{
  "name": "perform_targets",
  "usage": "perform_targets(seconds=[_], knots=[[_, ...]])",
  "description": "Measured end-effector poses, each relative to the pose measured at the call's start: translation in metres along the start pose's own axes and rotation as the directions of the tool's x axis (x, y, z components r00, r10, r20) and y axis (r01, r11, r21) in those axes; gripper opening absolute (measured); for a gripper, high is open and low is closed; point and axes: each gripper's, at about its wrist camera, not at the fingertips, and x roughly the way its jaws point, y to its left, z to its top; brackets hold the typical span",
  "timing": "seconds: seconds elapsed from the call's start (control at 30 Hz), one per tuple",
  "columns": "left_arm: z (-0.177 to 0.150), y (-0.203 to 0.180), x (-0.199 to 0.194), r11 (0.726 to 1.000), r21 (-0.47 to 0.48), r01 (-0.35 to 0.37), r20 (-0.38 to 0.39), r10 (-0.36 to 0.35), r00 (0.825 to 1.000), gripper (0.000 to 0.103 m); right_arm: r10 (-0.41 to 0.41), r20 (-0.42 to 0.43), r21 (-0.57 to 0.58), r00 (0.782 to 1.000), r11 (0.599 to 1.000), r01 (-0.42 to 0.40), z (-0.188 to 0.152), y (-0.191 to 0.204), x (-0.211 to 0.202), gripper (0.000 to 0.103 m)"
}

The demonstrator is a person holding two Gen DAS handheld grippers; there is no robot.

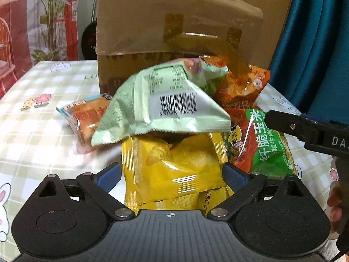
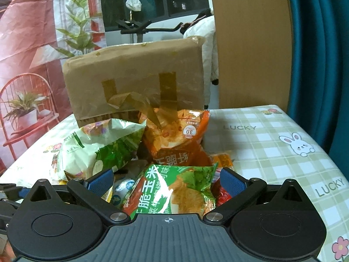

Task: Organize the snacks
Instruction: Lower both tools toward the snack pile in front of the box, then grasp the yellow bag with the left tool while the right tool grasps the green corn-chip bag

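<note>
Yellow packet: nearest the left gripper, lying between its blue pads, which stand apart at either side of it; whether they touch the foil cannot be told, so the grip is spread wide rather than clamped.
Green corn-snack bag: nearest the right gripper, sitting in the gap between its spread fingers; the pads stand apart from each other and pinch nothing that can be seen.
Pale green bag: resting on top of the yellow packet, barcode side up, tilted toward the left camera.
Blue-edged orange pack: flat on the cloth, just beside the pile on its left.
Orange bag: further back, leaning against the front of the box, upside down by its print.
Cucumber-print bag: left of the orange bag in the right view, crumpled, at the foot of the box.
Cardboard box: behind the whole heap, its flap raised with loose brown tape hanging over the orange bag.
Checked tablecloth: carries everything; rabbit and "LUCKY" prints show on it.
Progress: judged early, since the snacks lie in one mixed heap, none sorted or set apart; nearly all the organizing is left.
Pose: both grippers held low and level, pointing into the pile from the near side, the right one visible at the right edge of the left view, beside the green bag.
Likely step: each seems lined up for a first pick.
</note>
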Motion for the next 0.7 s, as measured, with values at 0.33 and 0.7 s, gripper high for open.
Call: perform_targets(seconds=[0.33, 0.7], knots=[[-0.005, -0.001, 0.011, 0.999, 0.026, 0.032, -0.033, -0.031, 0.999, 0.096, -0.007, -0.065, 0.019, 0.998, 1.000, 0.008, -0.006, -0.009, 0.032, 0.103], [-0.005, -0.006, -0.007, 0.996, 0.085, 0.032, -0.006, -0.031, 0.999, 0.080, 0.031, -0.156, 0.111, 0.987, 0.994, -0.014, -0.018, -0.014, 0.052, 0.094]])
